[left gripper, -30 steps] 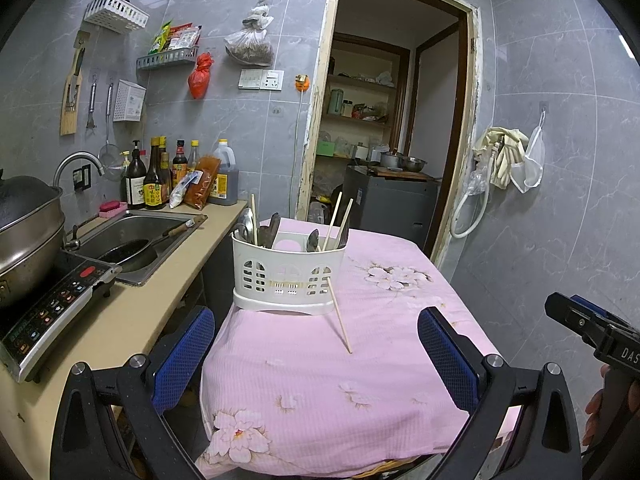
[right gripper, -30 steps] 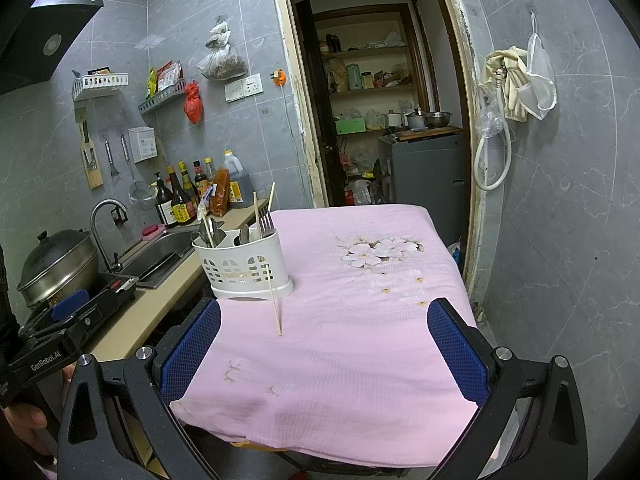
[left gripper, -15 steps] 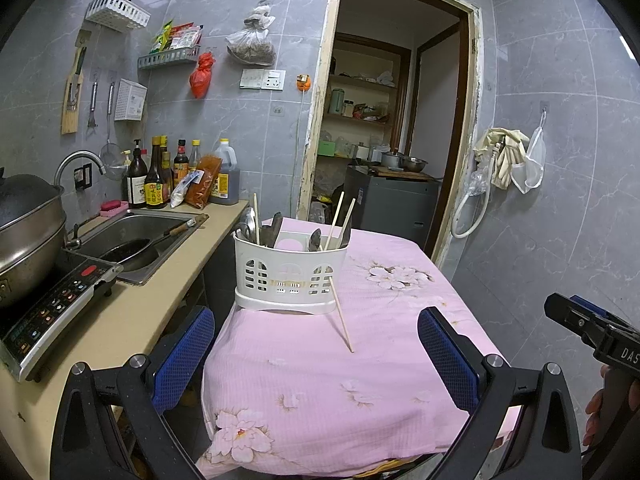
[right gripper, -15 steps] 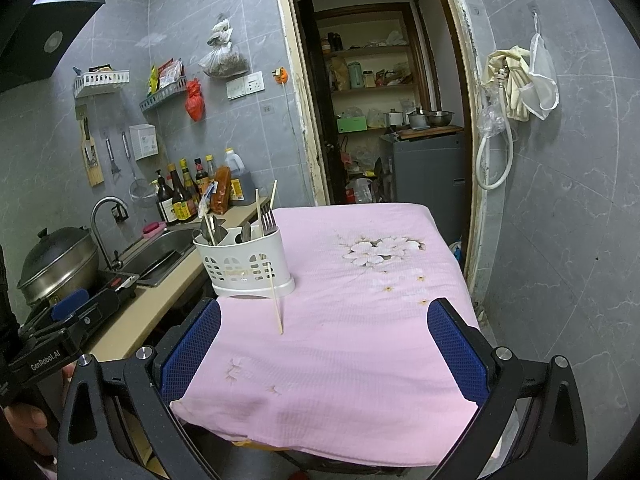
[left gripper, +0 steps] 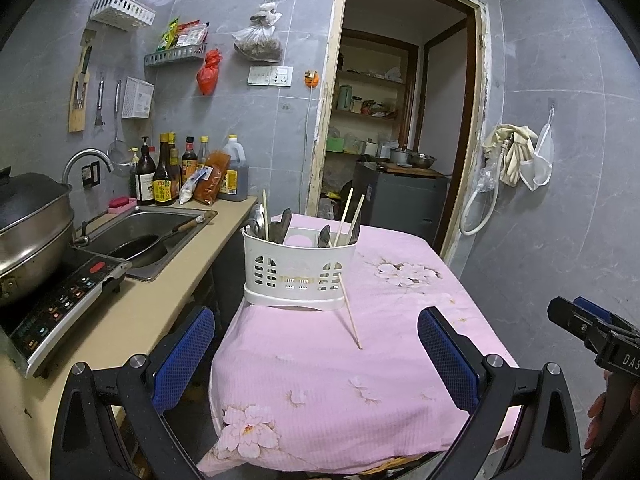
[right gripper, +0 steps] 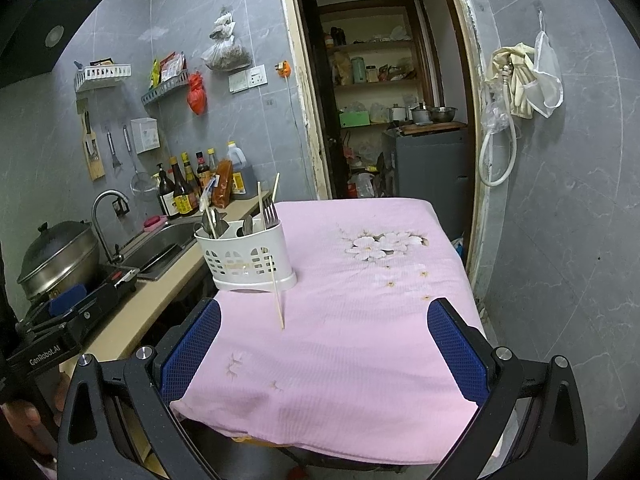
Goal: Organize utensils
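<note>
A white slotted utensil caddy point(left gripper: 298, 272) point(right gripper: 248, 258) stands on the pink flowered tablecloth point(left gripper: 320, 380) point(right gripper: 360, 320), holding spoons, a fork and chopsticks. One loose chopstick point(left gripper: 350, 312) point(right gripper: 277, 294) leans against the caddy's front, its tip on the cloth. My left gripper point(left gripper: 316, 354) is open and empty, well short of the caddy. My right gripper point(right gripper: 324, 344) is open and empty too, over the near edge of the table. Each gripper also shows at the edge of the other's view.
A counter on the left carries an induction hob point(left gripper: 60, 308), a steel pot point(left gripper: 28, 224), a sink point(left gripper: 140, 236) with a pan in it and several bottles point(left gripper: 168, 176). Behind the table is an open doorway point(left gripper: 392, 140). A hose and cloths hang on the right wall point(left gripper: 516, 156).
Both views have shifted only slightly; the caddy and the leaning chopstick have not moved, and both grippers stay open.
</note>
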Demonstrator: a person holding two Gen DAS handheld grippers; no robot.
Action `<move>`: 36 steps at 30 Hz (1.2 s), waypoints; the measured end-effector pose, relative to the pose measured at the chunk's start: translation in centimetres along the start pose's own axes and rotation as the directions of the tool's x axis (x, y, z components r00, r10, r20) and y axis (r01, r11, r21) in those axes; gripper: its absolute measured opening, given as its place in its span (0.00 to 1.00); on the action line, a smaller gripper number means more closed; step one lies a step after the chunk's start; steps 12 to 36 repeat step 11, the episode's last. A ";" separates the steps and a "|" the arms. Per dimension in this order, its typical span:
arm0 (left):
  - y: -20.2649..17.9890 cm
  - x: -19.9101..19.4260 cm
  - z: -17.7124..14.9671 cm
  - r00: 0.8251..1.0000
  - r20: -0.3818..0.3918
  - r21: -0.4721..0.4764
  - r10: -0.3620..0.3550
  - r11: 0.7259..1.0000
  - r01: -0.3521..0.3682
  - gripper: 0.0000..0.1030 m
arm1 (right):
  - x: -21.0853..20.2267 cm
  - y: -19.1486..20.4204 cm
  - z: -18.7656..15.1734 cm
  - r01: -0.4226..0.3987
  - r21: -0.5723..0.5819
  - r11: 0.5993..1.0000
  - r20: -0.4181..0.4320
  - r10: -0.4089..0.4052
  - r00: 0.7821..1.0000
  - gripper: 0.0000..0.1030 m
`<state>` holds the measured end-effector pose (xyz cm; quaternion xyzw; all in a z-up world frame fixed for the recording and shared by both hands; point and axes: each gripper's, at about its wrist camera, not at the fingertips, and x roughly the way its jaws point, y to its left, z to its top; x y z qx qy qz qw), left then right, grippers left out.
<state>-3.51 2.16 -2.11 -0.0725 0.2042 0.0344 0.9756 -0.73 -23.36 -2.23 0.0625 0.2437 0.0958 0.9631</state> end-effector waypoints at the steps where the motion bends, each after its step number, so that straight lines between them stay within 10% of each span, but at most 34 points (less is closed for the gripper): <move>1: -0.1 0.1 0.0 1.000 -0.002 0.004 0.001 1.000 -0.001 0.99 | 0.1 -0.1 0.0 0.000 0.000 1.000 -0.004 0.000 1.000 0.99; 36: -0.6 1.4 0.0 1.000 -0.028 0.008 0.008 1.000 -0.008 0.99 | 1.6 -0.4 0.1 0.004 0.010 1.000 -0.034 -0.004 0.999 0.99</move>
